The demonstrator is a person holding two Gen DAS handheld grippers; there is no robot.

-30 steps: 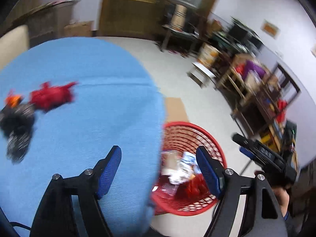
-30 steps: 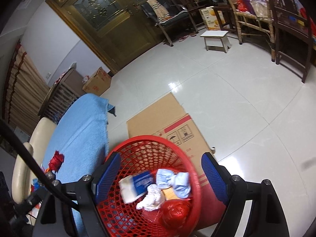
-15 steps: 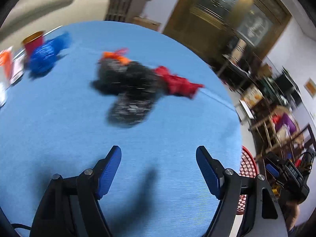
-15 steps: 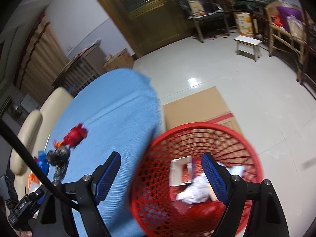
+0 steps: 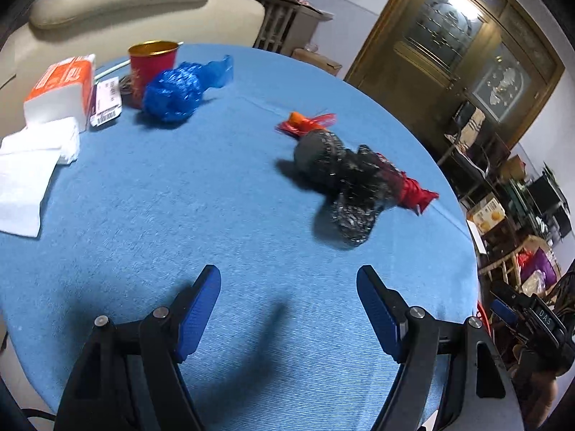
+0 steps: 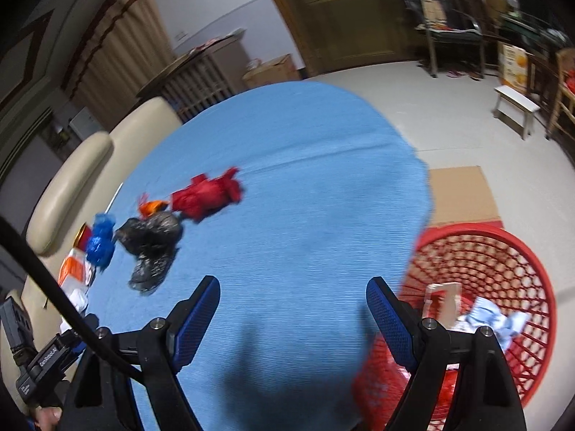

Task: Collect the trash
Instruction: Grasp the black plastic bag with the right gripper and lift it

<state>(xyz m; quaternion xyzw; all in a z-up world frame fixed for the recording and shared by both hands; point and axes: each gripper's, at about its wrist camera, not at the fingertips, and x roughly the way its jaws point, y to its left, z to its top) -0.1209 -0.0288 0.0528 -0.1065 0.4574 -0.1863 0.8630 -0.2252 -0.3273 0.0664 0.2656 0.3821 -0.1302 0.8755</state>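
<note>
Blue cloth covers the round table (image 5: 151,215), which stands before a cream sofa (image 5: 118,3) and a brown door (image 5: 463,46). On it lie a black bag (image 5: 345,176), a red bag (image 6: 205,197) and a blue bag (image 5: 176,89), all near together. Only the left view shows the red cup (image 5: 151,64) and the tissue pack (image 5: 61,89). Only the right view shows the whole red basket (image 6: 503,280) on the floor, with trash inside. The left gripper (image 5: 287,309) and the right gripper (image 6: 293,316) both have wide jaws, holding nothing.
</note>
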